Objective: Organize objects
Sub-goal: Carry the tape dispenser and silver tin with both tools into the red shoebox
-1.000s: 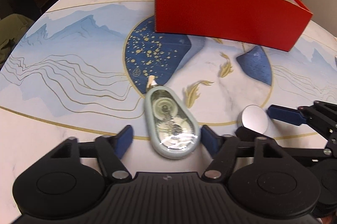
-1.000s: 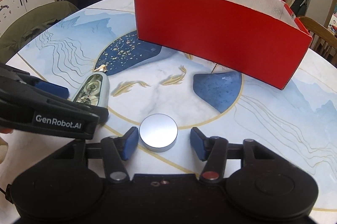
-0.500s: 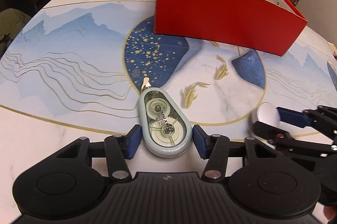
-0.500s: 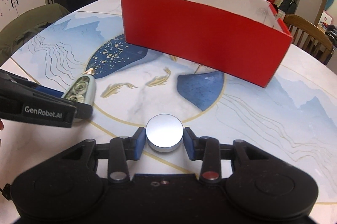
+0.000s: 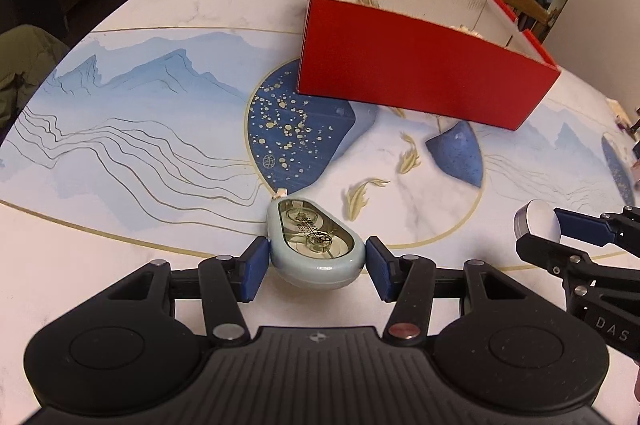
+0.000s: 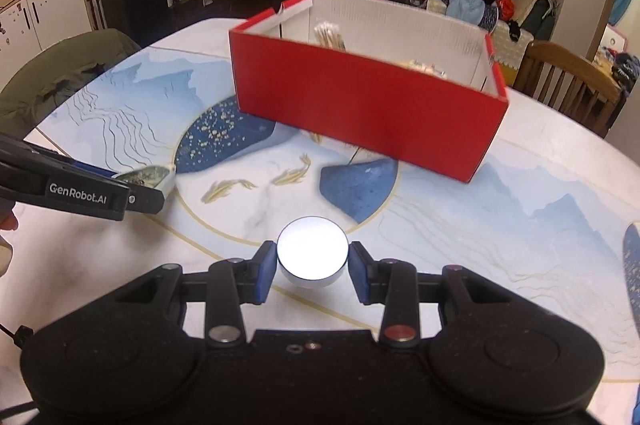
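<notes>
My left gripper [image 5: 316, 267] is shut on a pale blue correction tape dispenser [image 5: 314, 245] and holds it above the table. My right gripper [image 6: 313, 267] is shut on a round silver tin [image 6: 313, 253], also lifted off the table. The tin shows in the left wrist view [image 5: 534, 223] at far right, and the dispenser shows in the right wrist view [image 6: 150, 175] at left. A red open box [image 5: 420, 81] with white inner walls stands ahead [image 6: 368, 105]; cotton swabs [image 6: 328, 33] and other items lie inside.
The marble table [image 5: 140, 129] has a blue mountain and fish print. A wooden chair [image 6: 568, 81] stands behind the box on the right. A green jacket [image 6: 60, 77] hangs on a chair at the left edge.
Both grippers closed on their objects and lifted them off the table. The views rose, so more of the box interior shows.
</notes>
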The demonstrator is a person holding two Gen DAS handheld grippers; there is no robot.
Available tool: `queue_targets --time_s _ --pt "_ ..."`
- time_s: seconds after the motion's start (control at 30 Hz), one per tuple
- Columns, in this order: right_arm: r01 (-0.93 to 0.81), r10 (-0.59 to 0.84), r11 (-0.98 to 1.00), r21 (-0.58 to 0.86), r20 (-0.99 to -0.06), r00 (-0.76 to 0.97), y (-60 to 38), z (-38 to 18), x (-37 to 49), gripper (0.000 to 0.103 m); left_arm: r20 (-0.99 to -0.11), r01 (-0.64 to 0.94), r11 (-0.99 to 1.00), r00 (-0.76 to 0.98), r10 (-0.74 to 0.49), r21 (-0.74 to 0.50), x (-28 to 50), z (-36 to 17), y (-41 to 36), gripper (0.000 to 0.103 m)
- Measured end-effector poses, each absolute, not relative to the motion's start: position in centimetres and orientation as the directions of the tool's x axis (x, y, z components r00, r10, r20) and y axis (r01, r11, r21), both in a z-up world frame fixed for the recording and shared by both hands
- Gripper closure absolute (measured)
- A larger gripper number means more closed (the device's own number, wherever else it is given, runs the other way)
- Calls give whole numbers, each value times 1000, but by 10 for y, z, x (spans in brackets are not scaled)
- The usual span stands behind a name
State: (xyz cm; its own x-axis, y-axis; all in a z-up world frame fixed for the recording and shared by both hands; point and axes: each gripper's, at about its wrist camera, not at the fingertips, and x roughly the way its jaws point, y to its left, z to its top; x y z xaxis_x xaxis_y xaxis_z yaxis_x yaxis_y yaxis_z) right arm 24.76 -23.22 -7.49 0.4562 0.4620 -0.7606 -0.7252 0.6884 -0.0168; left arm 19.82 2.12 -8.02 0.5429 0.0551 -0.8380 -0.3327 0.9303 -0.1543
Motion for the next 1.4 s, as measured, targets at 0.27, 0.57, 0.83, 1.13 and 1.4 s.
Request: queue_targets --time_s 0.27,0.57,0.83,1.13,1.4 --pt "-728 502 685 12 -732 460 -239 -44 251 65 -805 -301 933 592 23 -195 189 -51 19 51" --pt "-737 544 676 19 -686 482 -238 -20 263 65 -771 -266 943 636 16 -200 199 -28 17 52" --pt "-727 542 687 1 -667 511 -239 -5 286 65 -728 -221 954 685 5 -201 216 2 21 52" --pt "-711 542 703 -20 -631 554 -227 16 327 65 -661 -160 967 750 -12 -199 263 48 24 52" --pt "-682 506 731 -38 -640 578 -209 12 369 65 -663 -139 974 748 -14 -177 318 56 26 52"
